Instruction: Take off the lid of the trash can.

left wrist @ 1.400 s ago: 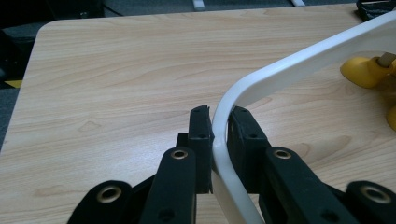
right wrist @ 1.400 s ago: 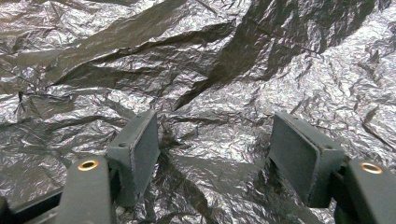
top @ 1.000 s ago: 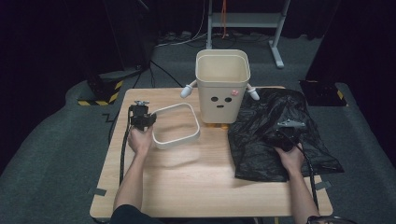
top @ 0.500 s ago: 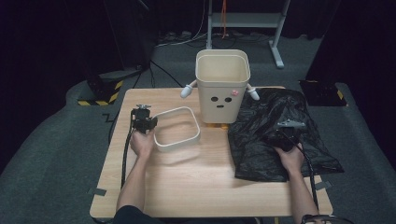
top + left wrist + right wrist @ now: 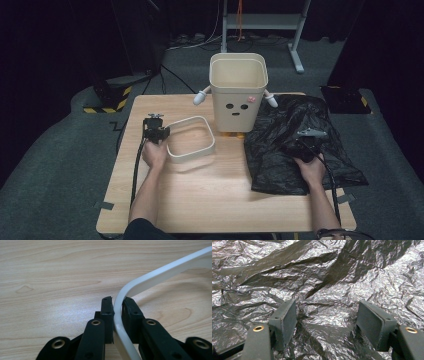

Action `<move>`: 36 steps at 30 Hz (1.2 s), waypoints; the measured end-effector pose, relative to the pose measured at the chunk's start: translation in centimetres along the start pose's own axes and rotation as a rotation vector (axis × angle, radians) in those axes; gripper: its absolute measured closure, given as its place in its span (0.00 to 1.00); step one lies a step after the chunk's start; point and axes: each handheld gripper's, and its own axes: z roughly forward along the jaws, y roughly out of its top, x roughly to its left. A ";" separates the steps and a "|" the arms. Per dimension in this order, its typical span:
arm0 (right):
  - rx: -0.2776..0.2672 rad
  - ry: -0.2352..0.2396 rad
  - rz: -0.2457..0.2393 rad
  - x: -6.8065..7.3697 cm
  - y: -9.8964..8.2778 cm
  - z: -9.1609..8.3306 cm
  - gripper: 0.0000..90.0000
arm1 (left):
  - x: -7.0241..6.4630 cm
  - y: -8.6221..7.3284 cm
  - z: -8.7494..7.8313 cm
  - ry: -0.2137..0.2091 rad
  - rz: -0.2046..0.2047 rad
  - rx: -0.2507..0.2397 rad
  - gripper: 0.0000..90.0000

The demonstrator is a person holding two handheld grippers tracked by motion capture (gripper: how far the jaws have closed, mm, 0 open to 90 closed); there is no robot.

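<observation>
The left gripper (image 5: 117,312) is clamping the white ring frame (image 5: 190,139) by its corner, left of the cream bin (image 5: 238,90) on the wooden table (image 5: 220,190). Right of that bin, the right gripper (image 5: 327,317) is hovering with jaws spread over the black plastic bag (image 5: 295,145).

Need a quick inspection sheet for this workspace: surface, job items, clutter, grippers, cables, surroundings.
Surface: wooden table, bare at the front.
Job's things: white ring, left of centre, one corner clamped; cream bin with a face, upright at the back; black bag crumpled flat at the right.
Clutter: nothing seen.
Grippers: left gripper shut on the ring's corner; right gripper open, jaws wide over the bag.
Cables: one trails from each gripper toward the person; more on the floor behind.
Surroundings: grey floor, metal stand legs, hazard-striped block at the left, dark background.
</observation>
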 end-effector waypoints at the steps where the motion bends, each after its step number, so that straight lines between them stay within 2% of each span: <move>1: 0.000 0.000 0.000 0.0 0.0 0.0 0.36 | 0.0 -0.1 0.1 0.000 -0.003 0.002 0.88; 11: -0.001 -0.002 -0.003 0.0 0.0 0.0 0.35 | -0.4 -0.6 1.0 0.016 0.008 -0.006 0.88; 17: -0.002 -0.009 -0.004 0.1 -0.1 -0.1 0.35 | -0.3 -1.1 1.5 0.018 0.000 -0.003 0.88; 20: -0.003 -0.010 -0.007 0.1 -0.1 -0.1 0.35 | -0.3 -1.2 1.6 0.013 -0.017 -0.017 0.88; 23: -0.002 -0.010 -0.003 0.1 -0.1 -0.1 0.35 | -0.3 -1.4 1.6 0.016 -0.010 -0.027 0.87; 28: -0.003 -0.014 -0.006 0.2 -0.1 -0.1 0.35 | -0.2 -1.6 1.8 0.011 -0.024 -0.044 0.86; 32: -0.003 -0.019 -0.010 0.2 -0.1 -0.1 0.35 | -0.1 -2.2 1.7 -0.004 -0.044 -0.071 0.75; 34: -0.003 -0.020 -0.012 0.2 -0.1 -0.1 0.35 | 0.1 -2.3 1.6 -0.014 -0.043 -0.078 0.66; 36: -0.004 -0.021 -0.013 0.2 -0.1 -0.1 0.35 | 0.2 -2.4 1.6 -0.005 -0.033 -0.080 0.59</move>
